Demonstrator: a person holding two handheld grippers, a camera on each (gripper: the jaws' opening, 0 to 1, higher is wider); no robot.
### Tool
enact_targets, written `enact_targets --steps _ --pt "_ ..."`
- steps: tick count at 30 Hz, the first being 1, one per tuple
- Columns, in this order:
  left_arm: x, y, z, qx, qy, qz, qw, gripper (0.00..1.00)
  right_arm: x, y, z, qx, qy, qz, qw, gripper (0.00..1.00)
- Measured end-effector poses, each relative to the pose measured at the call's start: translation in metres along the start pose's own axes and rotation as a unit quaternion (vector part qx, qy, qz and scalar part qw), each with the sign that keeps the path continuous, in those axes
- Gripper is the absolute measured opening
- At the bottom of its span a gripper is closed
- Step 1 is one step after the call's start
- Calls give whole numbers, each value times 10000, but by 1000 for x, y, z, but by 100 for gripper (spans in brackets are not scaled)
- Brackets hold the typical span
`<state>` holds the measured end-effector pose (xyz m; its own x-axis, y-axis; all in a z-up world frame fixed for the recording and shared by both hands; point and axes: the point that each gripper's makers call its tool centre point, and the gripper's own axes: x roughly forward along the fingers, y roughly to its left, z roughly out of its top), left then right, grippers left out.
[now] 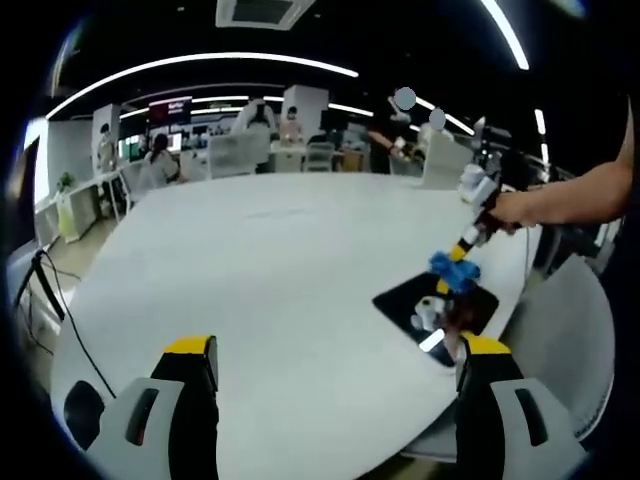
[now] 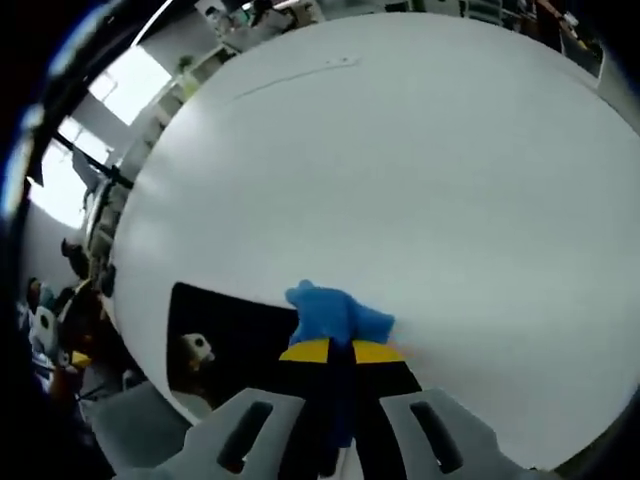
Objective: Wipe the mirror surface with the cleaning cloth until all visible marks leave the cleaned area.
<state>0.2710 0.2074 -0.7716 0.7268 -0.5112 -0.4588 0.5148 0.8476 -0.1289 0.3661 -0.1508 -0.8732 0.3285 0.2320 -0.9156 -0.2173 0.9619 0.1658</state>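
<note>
1. In the left gripper view, the left gripper (image 1: 330, 375) rises from the bottom with its yellow-tipped jaws spread wide, nothing between them, over bare table.
2. In the right gripper view, the right gripper (image 2: 340, 352) has its jaws pinched together on the blue cleaning cloth (image 2: 335, 312), which bunches out past the tips.
3. The mirror (image 2: 235, 335), a dark flat rectangle, lies near the table's near rim; the cloth sits at its edge, partly on the white top beside it. In the left gripper view the mirror (image 1: 405, 298) lies toward the table's right edge, with the cloth (image 1: 453, 270) over its far corner and a hand (image 1: 515, 208) holding the right gripper (image 1: 462, 262) above it.
4. The white round table (image 1: 270, 260) is broad and bare beyond the mirror, leaving wide open room to the left and far side.
5. A dark cable (image 1: 50, 300) hangs off the left rim.
6. Far behind: office desks, chairs (image 1: 235, 155), seated people and long ceiling light strips (image 1: 200, 65).
</note>
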Motion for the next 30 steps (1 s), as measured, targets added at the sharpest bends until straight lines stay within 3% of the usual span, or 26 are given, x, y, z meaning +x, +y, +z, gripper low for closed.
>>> enact_targets --steps 1,2,4,8,11,16,18,20,26,29,30 --pt "1 -3 -2 10 16 -18 10000 100 1 2 1 -243 248 136 9993 0" --pt "3 -5 -3 11 32 -31 10000 100 5 0 2 -221 245 14 9995 0" --pt "5 -9 -4 -8 31 -55 10000 100 -2 10 -5 -90 245 29 9997 0" --pt "11 -16 -9 25 97 -134 9999 100 2 6 -5 165 293 126 9994 0" --pt "12 -18 -7 74 78 -180 9998 100 1 7 -6 37 188 0 9998 0" --pt "13 -14 -5 81 79 -193 9998 100 -5 12 -9 -31 303 80 9995 1" --pt "13 -13 -4 94 73 -187 9998 100 -5 12 -9 240 440 80 9987 1" --pt "12 -13 -4 110 80 -188 9997 100 -4 13 -7 -4 475 31 9989 1" --pt "9 -10 -8 95 119 -166 9997 100 0 23 -5 -141 516 -202 9984 0" --pt "7 -9 -9 94 123 -163 9997 100 3 34 -6 150 556 -21 9983 0" --pt "7 -9 -9 90 128 -158 9998 100 4 34 -6 45 544 -43 9985 0"
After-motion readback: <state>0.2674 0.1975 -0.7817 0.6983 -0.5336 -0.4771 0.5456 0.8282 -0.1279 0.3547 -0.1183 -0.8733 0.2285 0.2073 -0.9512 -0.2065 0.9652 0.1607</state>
